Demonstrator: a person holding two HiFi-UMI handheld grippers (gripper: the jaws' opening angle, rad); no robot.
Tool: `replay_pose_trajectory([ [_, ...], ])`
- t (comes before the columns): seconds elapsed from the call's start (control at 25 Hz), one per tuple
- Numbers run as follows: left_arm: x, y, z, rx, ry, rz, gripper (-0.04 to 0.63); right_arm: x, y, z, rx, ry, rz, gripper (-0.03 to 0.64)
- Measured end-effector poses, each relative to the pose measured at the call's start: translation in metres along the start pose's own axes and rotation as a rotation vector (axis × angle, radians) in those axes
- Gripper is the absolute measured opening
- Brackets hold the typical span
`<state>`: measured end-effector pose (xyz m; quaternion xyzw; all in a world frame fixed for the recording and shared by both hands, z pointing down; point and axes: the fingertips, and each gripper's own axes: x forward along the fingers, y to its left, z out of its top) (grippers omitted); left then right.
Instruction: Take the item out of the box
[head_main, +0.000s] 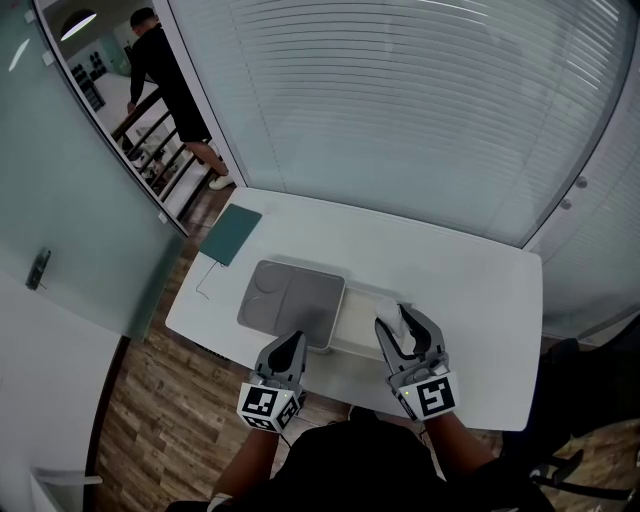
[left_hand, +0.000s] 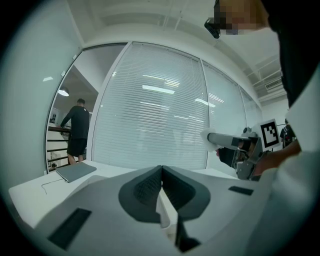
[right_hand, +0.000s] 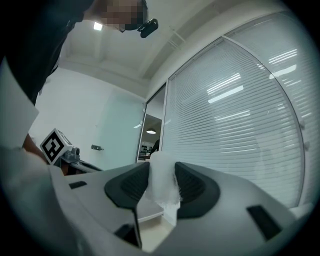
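Right claw (head_main: 405, 328): clamped on white item (right_hand: 162, 186), box (head_main: 358, 308) just beneath; left claw (left_hand: 161, 172): jaws together, empty, over grey lid (head_main: 290, 300). Step: lift-out, seemingly near done. Next: carry item aside, set on table (head_main: 480, 300), release

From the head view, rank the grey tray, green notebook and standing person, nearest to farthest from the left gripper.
1. Grey tray, right ahead of the left gripper.
2. Green notebook, table's far left corner.
3. Standing person, beyond the table.
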<state>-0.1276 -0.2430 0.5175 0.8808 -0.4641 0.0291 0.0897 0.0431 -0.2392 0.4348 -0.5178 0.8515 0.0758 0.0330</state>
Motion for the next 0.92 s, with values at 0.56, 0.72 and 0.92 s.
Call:
replay_pose_trajectory([
  [0.56,0.000,0.003,-0.001,-0.008,0.004,0.009,0.012,0.006,0.000,-0.006,0.009,0.036,0.000,0.164],
  [0.72,0.001,0.005,-0.002,-0.008,0.003,0.009,0.012,0.010,0.001,-0.005,0.004,0.019,0.006,0.164],
  [0.92,0.005,0.006,0.004,0.038,-0.002,0.008,0.012,0.014,0.004,-0.002,-0.026,0.034,0.008,0.164],
])
